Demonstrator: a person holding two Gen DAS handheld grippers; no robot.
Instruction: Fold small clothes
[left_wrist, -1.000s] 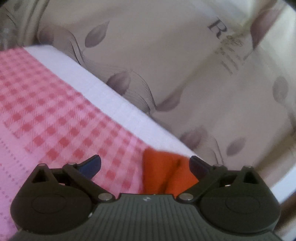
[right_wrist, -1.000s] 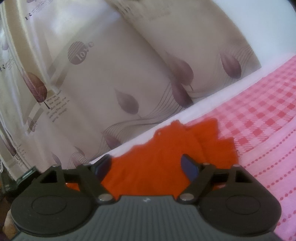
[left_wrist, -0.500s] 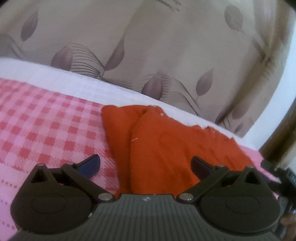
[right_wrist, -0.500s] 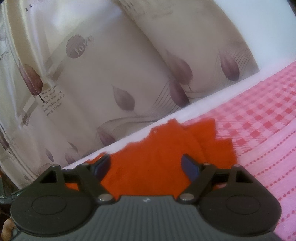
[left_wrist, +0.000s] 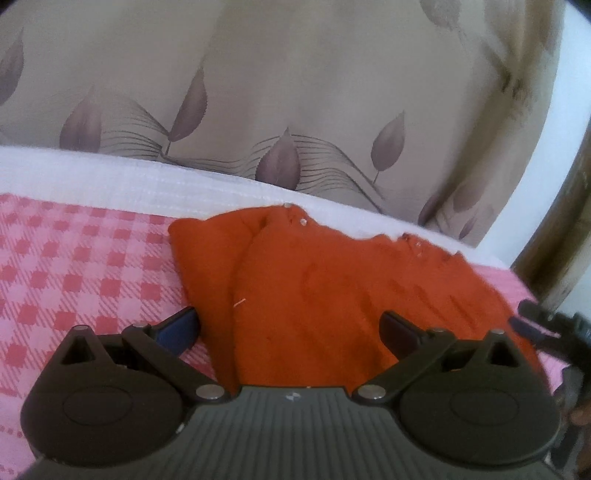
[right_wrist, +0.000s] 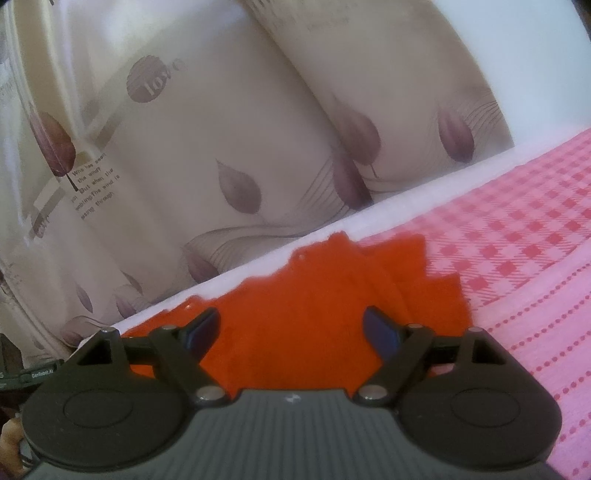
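At the far edge of the bed, by the curtain (left_wrist: 295, 92):

Item 1: orange garment (left_wrist: 332, 280), small, lying on the pink checked bedcover (left_wrist: 81, 266), its far hem reaching the white border strip (left_wrist: 110, 181). One side already lies turned over the body, leaving a raised lengthwise edge. Small pale buttons or snaps show along the far hem. Judged light, soft and limp, not fragile; it will sag and crease when lifted, so hold is best taken at two corners or along a hem, pinching both layers together.

Item 2: left gripper (left_wrist: 288, 328), fingers spread wide, nothing between them, hanging over the garment's near part.

Item 3: right gripper (right_wrist: 291, 328), likewise released and empty, above the same cloth.

View notes: the left wrist camera shows the folded-over flap, the buttons, and the other gripper's tip at the right margin. The right wrist camera shows the garment's jagged outline against the checks, a dotted band of the bedcover (right_wrist: 546, 332), and printed lettering on the curtain (right_wrist: 184, 147); the fold line is unclear there.
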